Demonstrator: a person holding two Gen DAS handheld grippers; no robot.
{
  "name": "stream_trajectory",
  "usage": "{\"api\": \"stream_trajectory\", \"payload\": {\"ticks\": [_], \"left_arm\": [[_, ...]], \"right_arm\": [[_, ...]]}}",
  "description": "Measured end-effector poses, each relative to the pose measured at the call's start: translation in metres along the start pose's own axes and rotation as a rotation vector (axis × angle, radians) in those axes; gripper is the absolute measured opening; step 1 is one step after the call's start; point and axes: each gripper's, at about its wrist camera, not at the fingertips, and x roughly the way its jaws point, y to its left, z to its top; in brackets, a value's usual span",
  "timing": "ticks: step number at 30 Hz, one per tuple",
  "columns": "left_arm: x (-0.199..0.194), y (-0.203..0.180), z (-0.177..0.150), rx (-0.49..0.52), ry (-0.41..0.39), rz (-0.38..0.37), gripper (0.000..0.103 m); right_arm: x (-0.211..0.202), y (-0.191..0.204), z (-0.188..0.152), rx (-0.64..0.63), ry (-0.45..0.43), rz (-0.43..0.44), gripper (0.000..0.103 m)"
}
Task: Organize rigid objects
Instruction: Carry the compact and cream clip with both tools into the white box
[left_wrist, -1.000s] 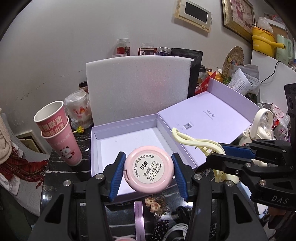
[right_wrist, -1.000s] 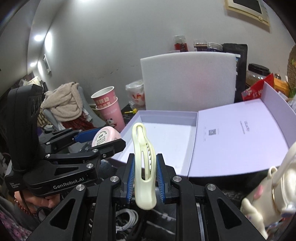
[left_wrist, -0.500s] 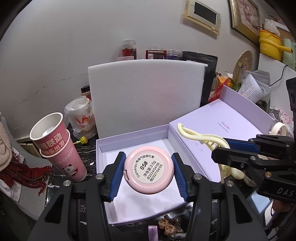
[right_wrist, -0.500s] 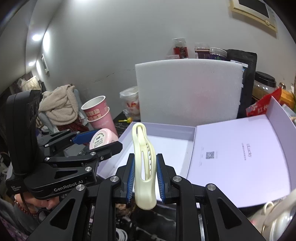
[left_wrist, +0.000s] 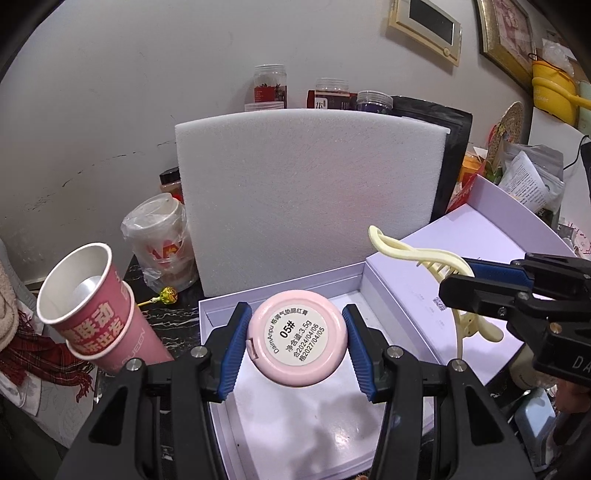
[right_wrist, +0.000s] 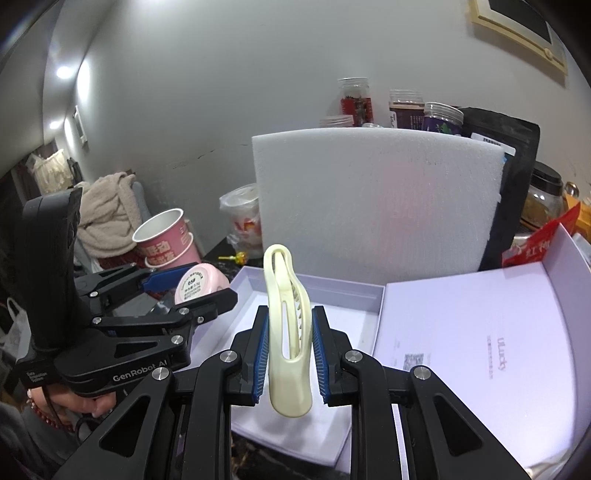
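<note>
My left gripper (left_wrist: 295, 341) is shut on a round pink compact (left_wrist: 297, 338) with a white label, held above the open lavender box (left_wrist: 280, 435). In the right wrist view the same compact (right_wrist: 197, 282) shows between the left gripper's fingers at the left. My right gripper (right_wrist: 289, 354) is shut on a cream hair claw clip (right_wrist: 288, 332), upright between its blue pads, over the box's near right part (right_wrist: 343, 291). The clip (left_wrist: 417, 258) also shows at the right of the left wrist view, held by the right gripper (left_wrist: 491, 284).
The box's lid (right_wrist: 480, 332) lies open to the right. A white foam sheet (left_wrist: 310, 203) stands behind the box, with jars (left_wrist: 269, 86) and a black bag (left_wrist: 439, 122) behind it. Stacked pink paper cups (left_wrist: 92, 310) and a bagged cup (left_wrist: 162, 240) stand at the left.
Both grippers have moved forward over the box with their objects still held; the box and foam sheet now look closer and larger. Neither grip has changed.
</note>
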Motion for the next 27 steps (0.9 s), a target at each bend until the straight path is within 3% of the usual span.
{"api": "stream_trajectory", "payload": {"ticks": [13,27], "left_arm": [[0.047,0.016,0.013,-0.01,0.054,-0.05,0.05],[0.094,0.02,0.008,0.028,0.14,-0.019,0.05]], "right_arm": [[0.046,-0.017,0.012,0.022,0.069,-0.04,0.022],[0.085,-0.025,0.011,0.051,0.17,-0.036,0.022]]}}
